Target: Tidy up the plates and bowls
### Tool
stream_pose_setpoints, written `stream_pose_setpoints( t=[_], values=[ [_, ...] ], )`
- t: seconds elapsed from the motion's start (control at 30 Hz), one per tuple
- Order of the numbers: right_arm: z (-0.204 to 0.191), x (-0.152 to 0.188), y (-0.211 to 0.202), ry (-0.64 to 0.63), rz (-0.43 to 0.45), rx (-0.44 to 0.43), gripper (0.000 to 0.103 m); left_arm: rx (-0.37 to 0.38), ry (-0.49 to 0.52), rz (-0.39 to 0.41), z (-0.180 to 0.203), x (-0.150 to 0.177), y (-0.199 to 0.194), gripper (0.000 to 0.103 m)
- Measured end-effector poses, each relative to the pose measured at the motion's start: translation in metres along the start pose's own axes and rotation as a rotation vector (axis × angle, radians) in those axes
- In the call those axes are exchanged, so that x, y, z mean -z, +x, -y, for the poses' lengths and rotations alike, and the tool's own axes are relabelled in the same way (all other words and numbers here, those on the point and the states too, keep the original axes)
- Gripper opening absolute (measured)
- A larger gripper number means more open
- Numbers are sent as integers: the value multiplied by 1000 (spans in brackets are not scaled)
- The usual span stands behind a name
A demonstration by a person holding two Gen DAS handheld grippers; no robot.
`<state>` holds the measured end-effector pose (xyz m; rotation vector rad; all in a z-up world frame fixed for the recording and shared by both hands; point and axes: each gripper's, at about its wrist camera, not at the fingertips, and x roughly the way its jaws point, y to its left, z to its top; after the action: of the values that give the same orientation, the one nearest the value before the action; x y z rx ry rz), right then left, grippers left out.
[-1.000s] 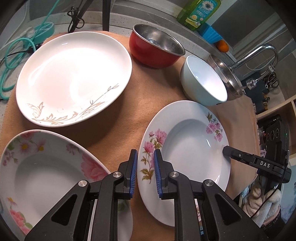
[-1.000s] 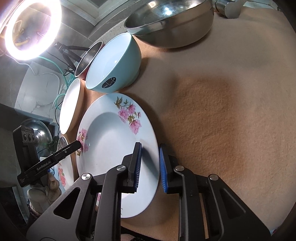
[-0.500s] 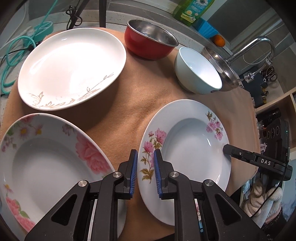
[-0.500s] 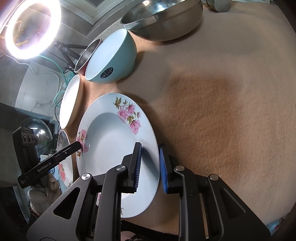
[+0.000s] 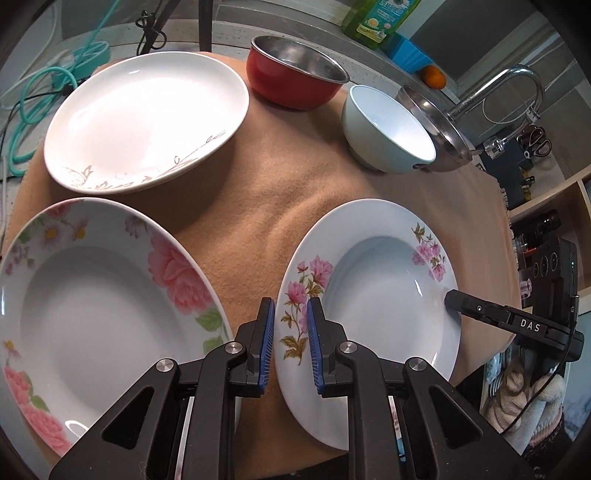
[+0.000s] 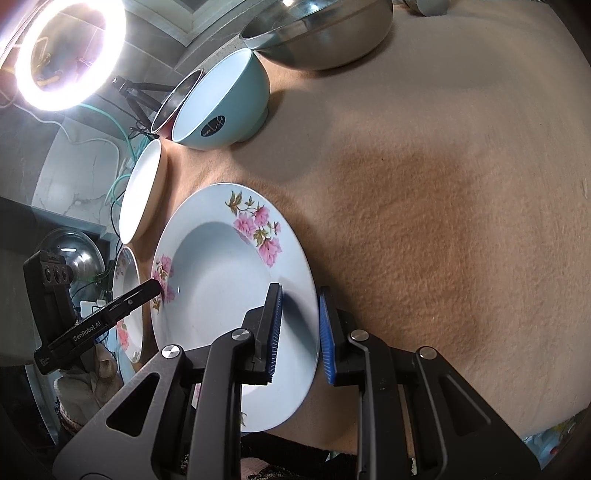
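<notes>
A pale plate with small pink flowers (image 5: 376, 295) (image 6: 214, 277) is held at opposite rims over the tan cloth (image 5: 258, 206). My left gripper (image 5: 290, 332) is shut on its left rim by the flower spray. My right gripper (image 6: 300, 328) is shut on its right rim, and one of its fingers (image 5: 454, 299) shows in the left wrist view. A white plate with a gold pattern (image 5: 147, 118) lies at the far left, and a rose-patterned deep plate (image 5: 92, 306) at the near left. A red bowl (image 5: 291, 85), a light blue bowl (image 5: 384, 125) and a steel bowl (image 5: 432, 125) stand at the back.
A tap (image 5: 517, 77) and a green dish-soap bottle (image 5: 376, 18) stand behind the bowls. Turquoise cables (image 5: 37, 110) lie off the cloth at the far left. A ring light (image 6: 62, 51) glares in the right wrist view. Bare cloth (image 6: 443, 184) spreads right of the held plate.
The other dishes have slid toward the top of both views, and more of the rose plate shows. The flowered plate keeps its place between both pairs of jaws.
</notes>
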<state>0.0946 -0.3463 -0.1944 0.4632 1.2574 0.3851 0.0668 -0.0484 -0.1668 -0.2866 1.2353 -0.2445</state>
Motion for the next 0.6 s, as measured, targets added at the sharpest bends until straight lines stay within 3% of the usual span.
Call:
stream_pose_setpoints(
  t=[0.6],
  values=[
    [-1, 3, 3, -18, -3, 9, 20, -4, 0, 17, 0, 4, 1, 16]
  ],
)
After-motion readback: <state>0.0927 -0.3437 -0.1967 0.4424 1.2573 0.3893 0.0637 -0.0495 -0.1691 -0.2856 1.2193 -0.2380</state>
